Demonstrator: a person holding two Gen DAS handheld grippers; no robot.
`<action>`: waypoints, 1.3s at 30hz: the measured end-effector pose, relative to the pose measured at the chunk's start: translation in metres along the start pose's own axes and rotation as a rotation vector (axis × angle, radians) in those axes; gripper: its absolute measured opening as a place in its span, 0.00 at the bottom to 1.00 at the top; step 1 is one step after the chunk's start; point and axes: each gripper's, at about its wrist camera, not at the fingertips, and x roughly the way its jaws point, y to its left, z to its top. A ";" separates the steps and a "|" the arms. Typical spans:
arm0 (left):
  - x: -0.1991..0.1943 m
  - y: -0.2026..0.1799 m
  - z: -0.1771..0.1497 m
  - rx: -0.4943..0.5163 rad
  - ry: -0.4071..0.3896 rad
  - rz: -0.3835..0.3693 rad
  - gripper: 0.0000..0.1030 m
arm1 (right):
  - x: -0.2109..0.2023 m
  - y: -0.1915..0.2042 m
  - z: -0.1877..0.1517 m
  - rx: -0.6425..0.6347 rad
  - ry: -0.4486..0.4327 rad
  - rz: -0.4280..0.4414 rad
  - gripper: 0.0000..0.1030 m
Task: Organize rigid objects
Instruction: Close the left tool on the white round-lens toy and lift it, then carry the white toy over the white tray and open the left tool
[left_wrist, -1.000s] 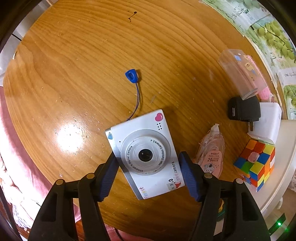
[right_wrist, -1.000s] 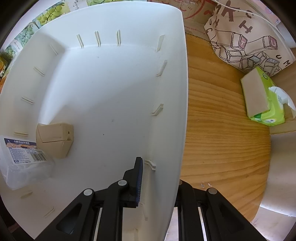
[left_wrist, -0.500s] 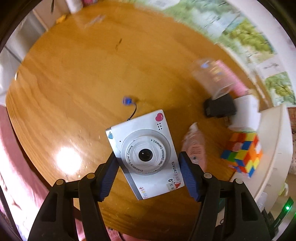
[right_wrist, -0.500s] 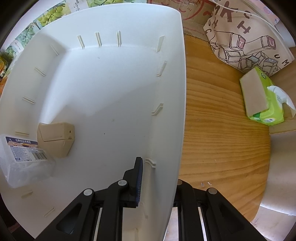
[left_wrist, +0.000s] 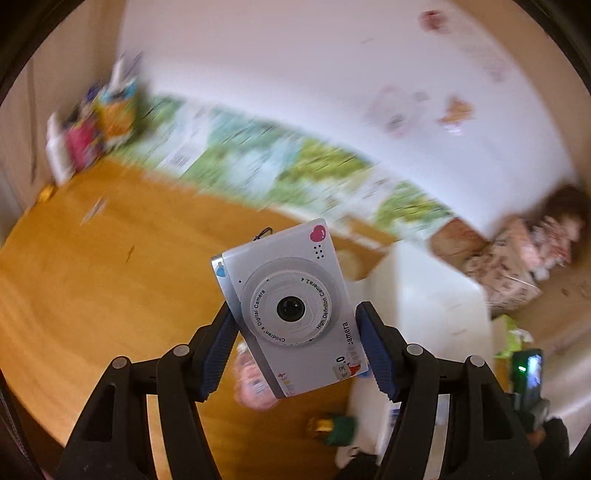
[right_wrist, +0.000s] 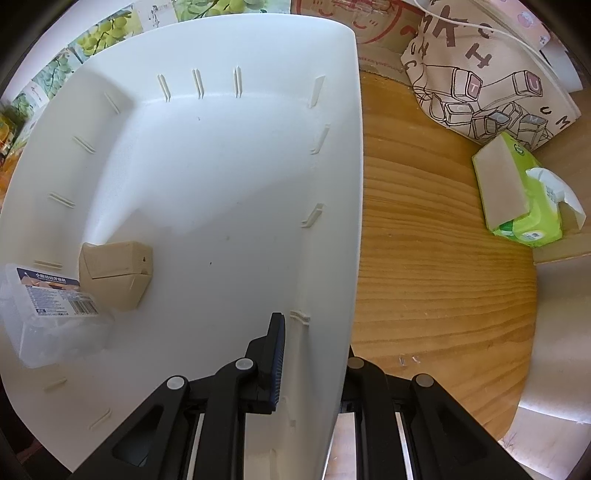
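Observation:
My left gripper is shut on a white children's digital camera, held in the air above the wooden table, lens facing me. The white storage bin shows blurred behind and to the right of the camera. In the right wrist view my right gripper is shut on the right wall of the white bin, one finger inside, the other outside. Inside the bin lie a beige box and a clear plastic box with a blue label at the left.
A green tissue pack and a printed cloth bag sit on the table right of the bin. Cartons with a grape print line the wall. A blurred pink item and a cube lie below the camera.
My left gripper has lifted the camera off the table and tilted up, so the wall and bin come into view. The right gripper and the bin have stayed put.

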 end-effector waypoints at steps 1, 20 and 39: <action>-0.003 -0.005 0.002 0.023 -0.013 -0.021 0.66 | 0.000 0.000 0.000 0.000 0.000 0.000 0.16; -0.010 -0.131 -0.026 0.443 0.071 -0.288 0.66 | 0.000 -0.002 0.000 0.001 0.001 0.003 0.16; -0.016 -0.151 -0.040 0.495 0.101 -0.322 0.67 | 0.002 -0.009 -0.008 0.016 0.003 0.018 0.16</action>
